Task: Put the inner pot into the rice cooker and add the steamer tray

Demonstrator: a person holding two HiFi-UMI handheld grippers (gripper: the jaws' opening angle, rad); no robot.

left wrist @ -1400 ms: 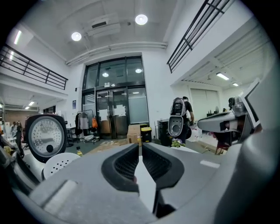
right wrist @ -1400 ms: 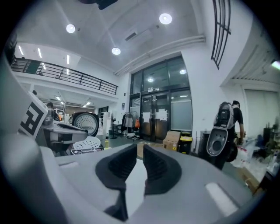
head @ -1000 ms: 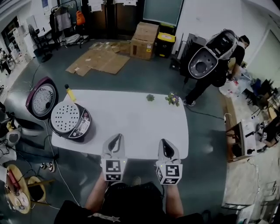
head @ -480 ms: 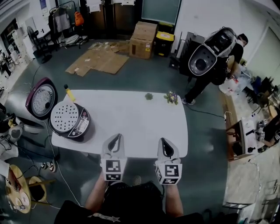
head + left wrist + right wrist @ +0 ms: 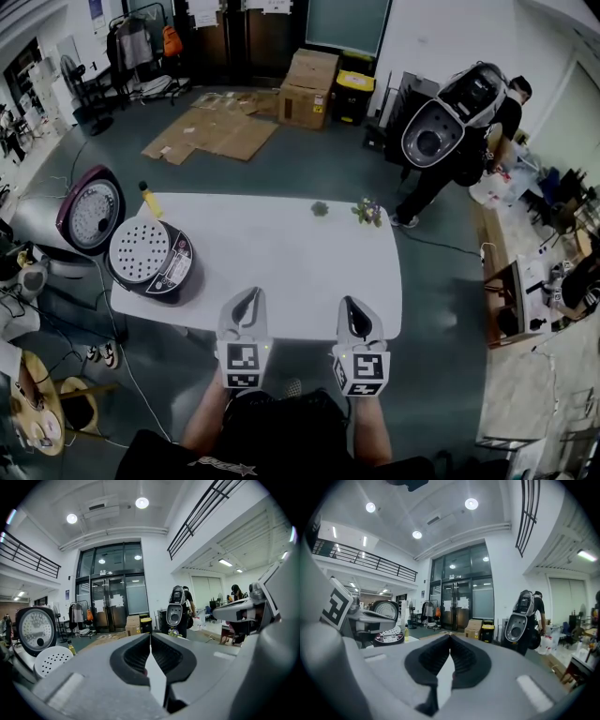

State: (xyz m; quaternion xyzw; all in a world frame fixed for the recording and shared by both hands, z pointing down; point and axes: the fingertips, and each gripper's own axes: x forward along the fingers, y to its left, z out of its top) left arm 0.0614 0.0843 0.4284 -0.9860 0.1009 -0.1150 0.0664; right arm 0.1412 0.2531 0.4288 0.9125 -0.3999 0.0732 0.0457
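Head view: shows the rice cooker (image 5: 161,272) at the left end of the surface (image 5: 281,244), lid (image 5: 91,211) up, steamer tray (image 5: 139,251) seated in its mouth; hides any inner pot beneath. Places left hand-held gripper (image 5: 247,298) and right hand-held gripper (image 5: 352,307) at the near edge, well apart from it.

Left gripper view: jaws together, nothing between.

Right gripper view: likewise together, empty.

Looks like loading done; calls next, at most, for closing the lid.

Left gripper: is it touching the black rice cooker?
Apart. The head view shows bare white table between the left gripper and the black rice cooker.
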